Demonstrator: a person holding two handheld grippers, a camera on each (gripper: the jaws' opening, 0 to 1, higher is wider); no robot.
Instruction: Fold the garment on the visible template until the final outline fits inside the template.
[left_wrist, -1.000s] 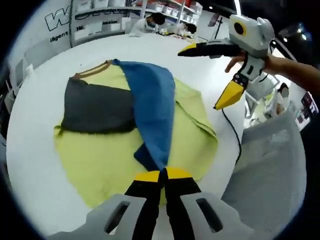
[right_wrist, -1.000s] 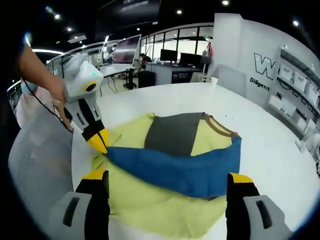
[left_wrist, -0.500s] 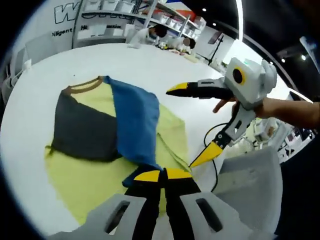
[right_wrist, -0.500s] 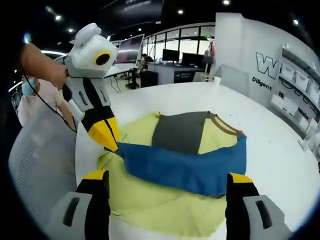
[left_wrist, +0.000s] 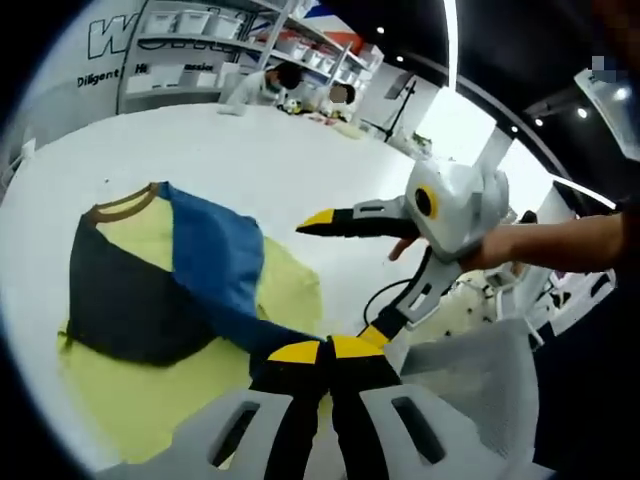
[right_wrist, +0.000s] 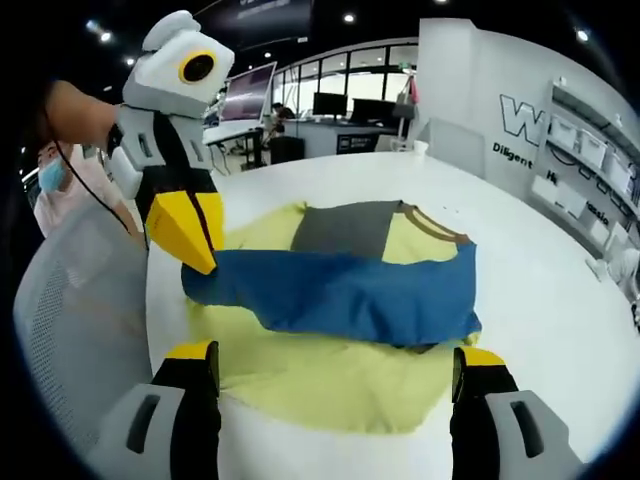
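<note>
Pinching, left tongs (left_wrist: 322, 351): pressed together on blue sleeve end, drawn further across.
Right tongs (right_wrist: 335, 362): spread, holding nothing.
Garment (right_wrist: 340, 290): lay on yellow template (right_wrist: 330, 375), white counter (right_wrist: 540, 300).

Blue-and-grey garment (right_wrist: 340, 285), yellow template (right_wrist: 330, 380)

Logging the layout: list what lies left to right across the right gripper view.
Chair → left tool → blue sleeve → bare table → shelves.
</note>
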